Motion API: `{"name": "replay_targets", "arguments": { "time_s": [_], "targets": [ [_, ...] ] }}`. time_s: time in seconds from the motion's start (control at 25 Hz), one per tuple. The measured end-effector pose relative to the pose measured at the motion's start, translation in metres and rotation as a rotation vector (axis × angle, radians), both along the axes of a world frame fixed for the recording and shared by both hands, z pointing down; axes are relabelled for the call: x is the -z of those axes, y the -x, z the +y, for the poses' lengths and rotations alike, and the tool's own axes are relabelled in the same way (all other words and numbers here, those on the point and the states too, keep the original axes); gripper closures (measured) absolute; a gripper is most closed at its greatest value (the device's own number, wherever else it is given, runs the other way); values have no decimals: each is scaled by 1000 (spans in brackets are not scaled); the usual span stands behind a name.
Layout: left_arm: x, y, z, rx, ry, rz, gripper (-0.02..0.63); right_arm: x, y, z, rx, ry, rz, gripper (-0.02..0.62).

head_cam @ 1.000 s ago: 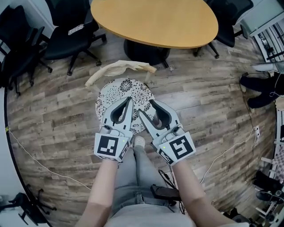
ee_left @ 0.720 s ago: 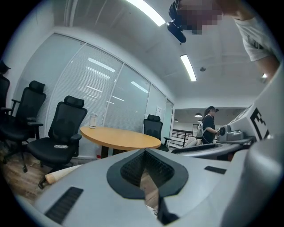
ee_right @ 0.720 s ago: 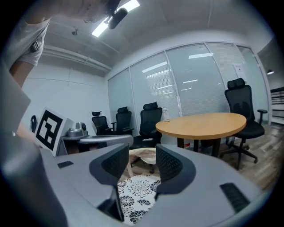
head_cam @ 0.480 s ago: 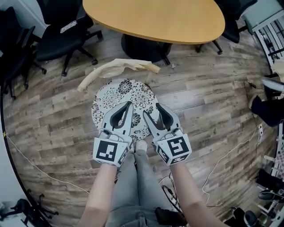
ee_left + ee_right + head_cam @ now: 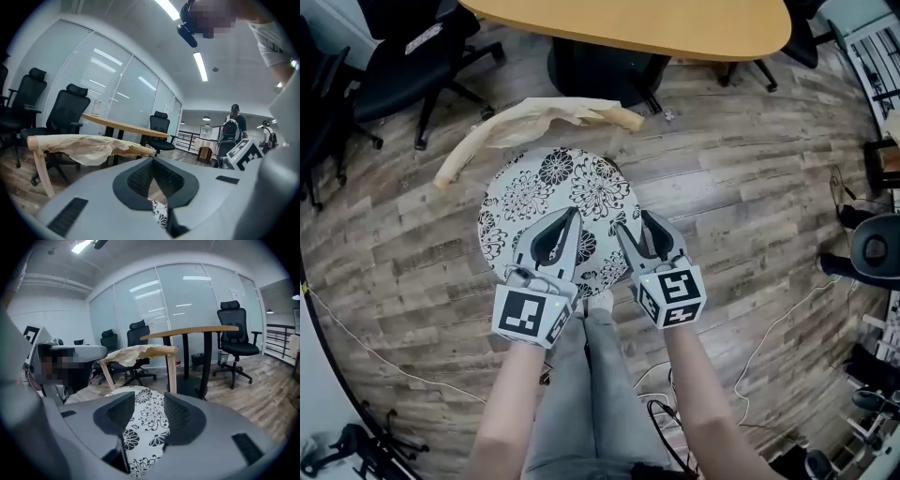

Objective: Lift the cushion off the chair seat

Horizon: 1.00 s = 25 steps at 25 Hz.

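Left gripper (image 5: 573,217): jaws closed tip to tip, nothing clamped. Only a sliver of floral print shows through the gap behind the tips.

Right gripper (image 5: 634,223): jaws apart, have just been opening. Floral print fills the gap below them; pads not pressing on it.

Cushion (image 5: 567,183): round disc, so no long axis. Lies flat, patterned face up, on the chair seat, under both sets of fingertips and reaching past them. Contact with tips: cannot tell.

Just past its far edge: curved wooden chair back (image 5: 457,157), draped with cream cloth (image 5: 548,114).

Farther beyond the fingertips: oval wooden table (image 5: 628,23); black office chair (image 5: 398,70) to its left.
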<state>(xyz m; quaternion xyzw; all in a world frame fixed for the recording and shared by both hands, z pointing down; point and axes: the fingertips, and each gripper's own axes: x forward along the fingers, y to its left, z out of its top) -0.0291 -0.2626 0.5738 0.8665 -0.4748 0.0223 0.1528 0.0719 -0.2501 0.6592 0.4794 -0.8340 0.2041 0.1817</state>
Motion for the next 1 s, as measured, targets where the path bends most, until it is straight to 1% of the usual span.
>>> {"name": "replay_targets", "arguments": {
  "time_s": [0.2, 0.36, 0.68, 0.84, 1.0],
  "targets": [
    [-26, -3, -1, -9, 23, 0, 604, -47, -8, -3, -8, 69, 33, 382],
    [-44, -7, -1, -12, 38, -6, 604, -86, -21, -6, -46, 130, 71, 379],
    [-66, -11, -1, -16, 55, -4, 604, -159, -45, -2, -86, 309, 100, 376],
    [-76, -8, -1, -9, 69, -3, 604, -186, -47, -2, -62, 375, 121, 374],
    [-85, -4, -2, 3, 79, -3, 604, -201, -45, -5, -23, 389, 150, 374]
  ]
}}
